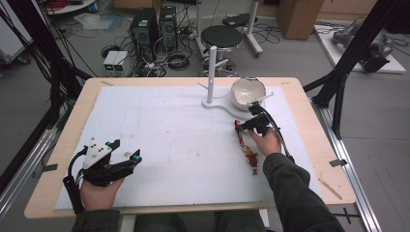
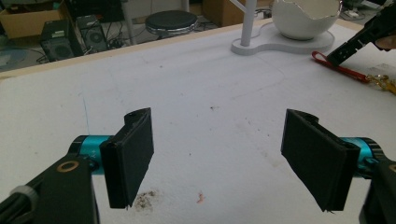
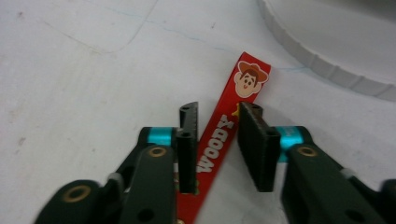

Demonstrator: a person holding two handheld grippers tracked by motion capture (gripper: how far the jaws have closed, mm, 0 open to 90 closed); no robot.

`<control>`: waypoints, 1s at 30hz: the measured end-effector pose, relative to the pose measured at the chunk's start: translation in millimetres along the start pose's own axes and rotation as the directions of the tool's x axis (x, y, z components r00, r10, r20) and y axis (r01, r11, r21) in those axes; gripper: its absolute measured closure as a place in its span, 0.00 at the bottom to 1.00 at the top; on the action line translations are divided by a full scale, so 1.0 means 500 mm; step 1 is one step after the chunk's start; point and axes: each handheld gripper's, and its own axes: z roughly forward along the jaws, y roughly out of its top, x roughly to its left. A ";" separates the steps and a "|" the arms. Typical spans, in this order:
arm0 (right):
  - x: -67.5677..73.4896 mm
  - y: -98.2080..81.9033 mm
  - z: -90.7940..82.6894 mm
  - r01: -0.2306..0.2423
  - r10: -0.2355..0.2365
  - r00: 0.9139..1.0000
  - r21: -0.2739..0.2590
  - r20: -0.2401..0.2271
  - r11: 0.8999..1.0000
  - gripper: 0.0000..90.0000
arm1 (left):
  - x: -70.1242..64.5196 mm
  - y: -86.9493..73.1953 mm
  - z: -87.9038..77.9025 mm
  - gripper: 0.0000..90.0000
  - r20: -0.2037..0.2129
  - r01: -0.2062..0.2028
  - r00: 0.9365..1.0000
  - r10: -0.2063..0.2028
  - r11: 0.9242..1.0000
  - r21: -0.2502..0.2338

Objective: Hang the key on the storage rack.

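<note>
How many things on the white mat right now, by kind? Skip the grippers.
Red strap keychain: 1
White stand with upright post: 1
White broken-shell bowl, sitting on the stand's base: 1
Total: 3

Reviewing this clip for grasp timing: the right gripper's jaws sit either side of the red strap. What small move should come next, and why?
Probably close the right gripper. Its jaws stand open astride the red Woody strap, which lies flat on the white mat between them, not yet pinched. The left gripper rests open, well away.
</note>
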 end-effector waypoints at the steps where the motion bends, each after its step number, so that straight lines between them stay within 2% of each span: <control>1: 0.001 0.000 0.002 0.007 -0.007 1.000 -0.003 0.005 1.000 0.77 | 0.000 0.000 0.000 0.28 -0.002 0.003 1.000 -0.003 1.000 0.000; 4: 0.001 0.000 0.003 -0.001 0.001 1.000 -0.005 0.006 1.000 0.77 | 0.000 -0.001 -0.002 0.28 -0.004 0.000 1.000 0.000 1.000 0.002; 6: 0.001 0.000 0.001 -0.003 0.003 1.000 -0.007 0.009 1.000 0.73 | 0.000 -0.001 -0.003 0.29 -0.005 0.000 1.000 0.000 1.000 0.002; 7: -0.004 0.000 -0.003 -0.027 0.027 1.000 -0.020 -0.005 0.999 0.67 | 0.002 -0.001 -0.004 0.29 -0.004 0.002 1.000 -0.002 1.000 0.001; 10: -0.005 -0.002 -0.007 -0.037 0.037 0.999 -0.008 0.009 0.999 0.62 | 0.005 -0.002 -0.005 0.29 -0.008 0.003 1.000 -0.003 1.000 0.000; 12: 0.000 -0.005 -0.005 -0.025 0.025 1.000 0.009 0.005 1.000 0.59 | 0.004 -0.002 -0.003 0.29 -0.006 0.006 1.000 -0.006 1.000 -0.001; 15: 0.012 -0.007 -0.005 0.003 -0.004 1.000 0.016 0.024 1.000 0.56 | 0.002 -0.001 0.001 0.29 0.001 -0.001 1.000 0.001 1.000 0.002; 17: 0.017 -0.008 -0.005 0.005 -0.005 0.999 0.025 0.031 1.000 0.56 | 0.000 -0.001 0.001 0.29 0.003 -0.003 1.000 0.003 1.000 0.003; 19: 0.035 -0.011 -0.001 0.053 -0.056 0.995 0.036 0.078 0.998 0.53 | -0.001 -0.001 0.002 0.29 0.001 -0.002 1.000 0.002 1.000 0.002; 20: 0.035 -0.011 -0.001 0.053 -0.056 0.995 0.036 0.078 0.998 0.53 | -0.001 0.000 0.002 0.29 0.001 0.000 1.000 0.000 1.000 0.002; 21: 0.052 -0.010 0.003 0.087 -0.094 0.987 0.058 0.130 0.995 0.54 | 0.000 0.000 0.002 0.29 0.003 -0.001 1.000 0.001 1.000 0.004; 23: 0.060 -0.010 0.006 0.107 -0.117 0.979 0.068 0.164 0.992 0.58 | -0.001 0.001 0.003 0.29 0.003 -0.003 1.000 0.003 1.000 0.001; 24: 0.060 -0.010 0.006 0.107 -0.117 0.979 0.068 0.164 0.992 0.58 | -0.002 0.002 0.002 0.29 0.001 -0.004 1.000 0.004 1.000 0.004; 26: 0.070 -0.009 0.009 0.130 -0.146 0.965 0.085 0.217 0.988 0.64 | -0.003 0.004 0.003 0.29 0.001 -0.004 1.000 0.004 1.000 0.001; 27: 0.073 -0.009 0.011 0.133 -0.151 0.961 0.090 0.232 0.987 0.65 | -0.003 0.004 0.003 0.29 0.001 -0.005 1.000 0.004 1.000 0.002; 28: 0.076 -0.008 0.012 0.148 -0.168 0.953 0.096 0.251 0.984 0.66 | -0.004 0.004 0.003 0.29 0.004 -0.004 1.000 0.004 1.000 0.001; 30: 0.079 -0.008 0.012 0.147 -0.169 0.951 0.103 0.259 0.984 0.68 | -0.005 0.005 0.003 0.29 0.004 -0.008 1.000 0.008 1.000 0.002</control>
